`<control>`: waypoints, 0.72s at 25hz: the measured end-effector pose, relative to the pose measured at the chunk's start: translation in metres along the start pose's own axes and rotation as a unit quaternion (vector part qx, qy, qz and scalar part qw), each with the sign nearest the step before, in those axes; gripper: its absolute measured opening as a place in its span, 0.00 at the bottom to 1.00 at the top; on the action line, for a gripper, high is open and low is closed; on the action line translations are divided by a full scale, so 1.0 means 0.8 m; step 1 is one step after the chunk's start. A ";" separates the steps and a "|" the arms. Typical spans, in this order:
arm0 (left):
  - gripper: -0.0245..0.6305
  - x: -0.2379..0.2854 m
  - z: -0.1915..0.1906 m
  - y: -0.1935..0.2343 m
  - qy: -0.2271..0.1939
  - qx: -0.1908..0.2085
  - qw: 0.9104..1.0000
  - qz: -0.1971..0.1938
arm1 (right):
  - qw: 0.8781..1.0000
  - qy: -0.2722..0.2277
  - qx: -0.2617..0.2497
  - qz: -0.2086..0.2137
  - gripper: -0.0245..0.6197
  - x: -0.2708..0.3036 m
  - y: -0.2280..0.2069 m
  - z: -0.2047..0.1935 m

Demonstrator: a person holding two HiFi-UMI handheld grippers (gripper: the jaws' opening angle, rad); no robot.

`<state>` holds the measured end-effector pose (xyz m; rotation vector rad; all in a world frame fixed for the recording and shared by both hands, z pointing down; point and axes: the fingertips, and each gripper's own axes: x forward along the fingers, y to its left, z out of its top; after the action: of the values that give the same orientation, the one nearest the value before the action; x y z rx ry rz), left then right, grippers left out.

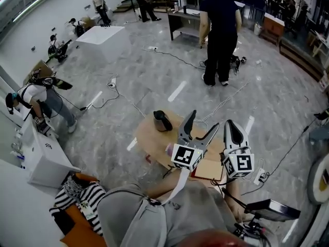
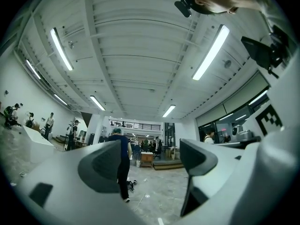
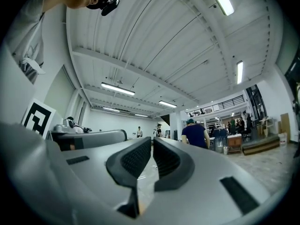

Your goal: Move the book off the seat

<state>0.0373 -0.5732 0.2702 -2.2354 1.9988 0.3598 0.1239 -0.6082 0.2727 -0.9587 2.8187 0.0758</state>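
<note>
In the head view a tan book [image 1: 207, 169] with a red edge lies flat at the near side of a round wooden top [image 1: 149, 138], mostly hidden behind my grippers. My left gripper [image 1: 203, 119] is raised above it, pointing away, its jaws open and empty. My right gripper [image 1: 232, 123] is beside it, jaws shut with nothing between them. The left gripper view shows the left gripper [image 2: 150, 165] spread wide against the hall and ceiling. In the right gripper view the right gripper [image 3: 152, 156] has its ribbed pads nearly touching. Neither gripper view shows the book.
A black jug [image 1: 162, 120] stands at the far side of the round top, a small pink thing [image 1: 168, 149] nearer. A person in dark clothes [image 1: 220, 30] stands beyond. Cables [image 1: 226, 102] cross the floor. A white cabinet [image 1: 43, 156] and striped cloth [image 1: 82, 192] are at my left.
</note>
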 end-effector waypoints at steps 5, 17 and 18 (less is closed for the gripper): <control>0.64 0.013 0.001 -0.003 0.003 -0.001 1.000 -0.014 | 0.999 -0.001 -0.004 -0.034 0.08 -0.009 -0.019 0.007; 0.64 0.010 -0.017 0.002 0.027 -0.005 0.999 -0.037 | 0.995 0.008 0.015 -0.103 0.11 -0.029 -0.042 -0.010; 0.64 0.013 -0.017 0.005 0.028 -0.002 0.999 -0.035 | 0.995 0.009 0.021 -0.099 0.18 -0.024 -0.044 -0.012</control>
<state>0.0357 -0.5873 0.2806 -2.3350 1.9412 0.2980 0.1590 -0.6258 0.2859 -1.2277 2.7129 -0.0162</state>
